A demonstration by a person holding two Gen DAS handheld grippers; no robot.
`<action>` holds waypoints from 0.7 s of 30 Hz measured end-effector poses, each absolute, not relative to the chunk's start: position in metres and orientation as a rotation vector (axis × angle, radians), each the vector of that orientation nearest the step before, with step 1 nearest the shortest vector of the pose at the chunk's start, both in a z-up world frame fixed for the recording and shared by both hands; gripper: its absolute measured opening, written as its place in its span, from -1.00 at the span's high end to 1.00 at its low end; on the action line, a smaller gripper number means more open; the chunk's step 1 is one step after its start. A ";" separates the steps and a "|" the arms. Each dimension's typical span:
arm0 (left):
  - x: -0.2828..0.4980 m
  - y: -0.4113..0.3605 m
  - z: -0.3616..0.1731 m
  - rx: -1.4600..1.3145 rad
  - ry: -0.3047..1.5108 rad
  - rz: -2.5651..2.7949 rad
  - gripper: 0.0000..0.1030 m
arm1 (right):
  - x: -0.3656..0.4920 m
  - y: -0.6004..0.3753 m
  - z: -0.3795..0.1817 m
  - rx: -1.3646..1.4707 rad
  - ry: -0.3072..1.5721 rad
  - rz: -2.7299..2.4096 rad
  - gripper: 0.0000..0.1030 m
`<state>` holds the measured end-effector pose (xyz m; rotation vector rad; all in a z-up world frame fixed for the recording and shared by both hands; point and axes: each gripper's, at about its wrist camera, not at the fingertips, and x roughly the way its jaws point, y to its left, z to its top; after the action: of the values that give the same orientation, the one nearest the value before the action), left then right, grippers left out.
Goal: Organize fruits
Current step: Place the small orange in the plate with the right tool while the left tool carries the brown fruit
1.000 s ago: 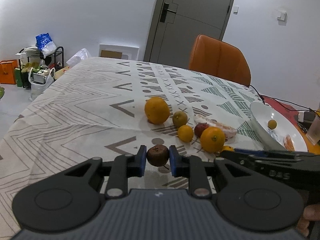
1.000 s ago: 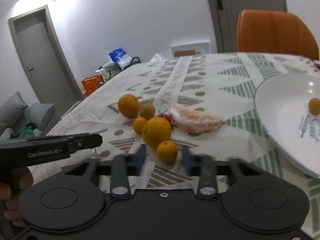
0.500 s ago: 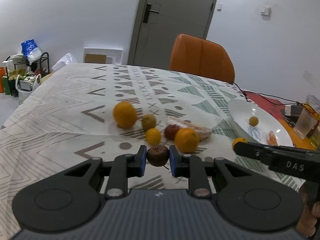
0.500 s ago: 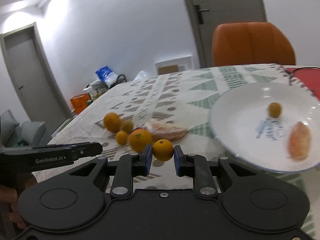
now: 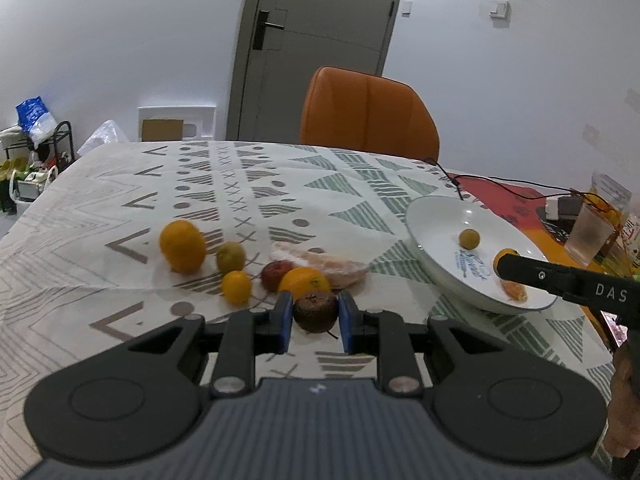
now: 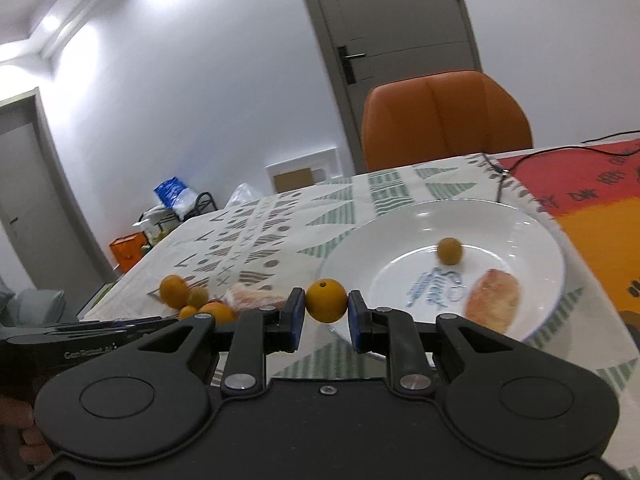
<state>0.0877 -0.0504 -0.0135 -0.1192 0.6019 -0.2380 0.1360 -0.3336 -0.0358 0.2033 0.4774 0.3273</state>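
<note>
The left tool (image 5: 314, 316) is clamped on a dark brown fruit (image 5: 315, 312), its blue pads (image 5: 285, 320) pressing both sides, held just above the patterned table (image 5: 120, 216). Just beyond it lies a cluster of fruit: an orange (image 5: 305, 280) directly behind the held fruit, a red fruit (image 5: 275, 274) to its left, a small orange (image 5: 236, 288) further left, a greenish fruit (image 5: 231, 256) behind that, and a large orange (image 5: 182, 246) at the far left of the group. A peeled pink citrus piece (image 5: 320, 260) lies to the right of the cluster.

The right tool (image 6: 326, 316) is clamped on a small round orange fruit (image 6: 326, 300), held at the near left rim of a white plate (image 6: 532, 232). In the plate sit a small green-yellow fruit (image 6: 449, 251) toward the far side and a peeled pink segment (image 6: 494, 300) to the right. The plate rests near the right edge of the table, partly over a red and orange mat (image 6: 592, 184).

An orange chair (image 5: 368, 110) stands at the far side of the table, with a grey door (image 5: 320, 40) behind it. A drinking glass (image 5: 590, 236) stands to the right of the plate.
</note>
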 end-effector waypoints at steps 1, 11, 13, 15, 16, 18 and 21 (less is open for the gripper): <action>0.088 -0.053 -0.013 -0.117 0.601 -0.242 0.57 | 0.136 -0.337 -0.036 0.207 0.477 0.319 0.59; 0.094 -0.078 -0.009 -0.088 0.596 -0.279 0.57 | 0.135 -0.364 -0.044 0.238 0.479 0.258 0.59; 0.096 -0.082 -0.008 -0.083 0.593 -0.287 0.57 | 0.135 -0.370 -0.046 0.244 0.481 0.243 0.59; 0.098 -0.087 -0.007 -0.078 0.590 -0.296 0.57 | 0.135 -0.375 -0.048 0.250 0.485 0.228 0.58; 0.098 -0.090 -0.006 -0.075 0.588 -0.301 0.57 | 0.136 -0.377 -0.049 0.252 0.486 0.221 0.58; 0.100 -0.094 -0.005 -0.070 0.584 -0.310 0.57 | 0.136 -0.381 -0.050 0.257 0.487 0.211 0.58; 0.102 -0.101 -0.003 -0.062 0.580 -0.324 0.57 | 0.136 -0.383 -0.051 0.260 0.485 0.219 0.55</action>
<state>0.1019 -0.1014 -0.0030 -0.0620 0.5795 -0.3243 0.1359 -0.3829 -0.0506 0.2602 0.4854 0.2186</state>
